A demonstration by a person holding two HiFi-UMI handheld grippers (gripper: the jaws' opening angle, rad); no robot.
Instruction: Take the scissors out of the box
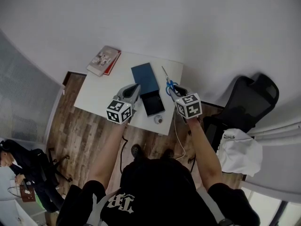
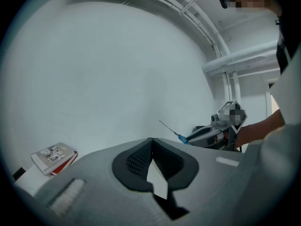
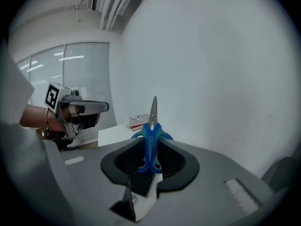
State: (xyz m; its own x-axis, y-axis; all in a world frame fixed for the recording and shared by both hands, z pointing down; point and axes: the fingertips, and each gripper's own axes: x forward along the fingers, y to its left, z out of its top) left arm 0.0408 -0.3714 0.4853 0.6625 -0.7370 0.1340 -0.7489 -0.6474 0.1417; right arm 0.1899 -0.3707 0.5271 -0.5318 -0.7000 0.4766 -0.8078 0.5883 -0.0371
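The scissors (image 3: 151,134) have blue handles and a thin metal blade that points up and away. My right gripper (image 3: 149,144) is shut on the handles and holds the scissors (image 1: 168,82) in the air, just right of the box. The dark blue box (image 1: 153,102) lies open on the white table (image 1: 99,95), its lid (image 1: 145,77) folded back. My left gripper (image 1: 133,91) hovers at the box's left side. In its own view its pads (image 2: 141,157) meet at the tip with nothing between them. That view also shows the right gripper (image 2: 207,132) with the blade (image 2: 168,127).
A stack of books (image 1: 104,60) lies at the table's far left corner. A small round object (image 1: 158,119) sits near the front edge. A black office chair (image 1: 249,98) and a white bag (image 1: 240,149) stand to the right. A seated person (image 1: 19,164) is at the lower left.
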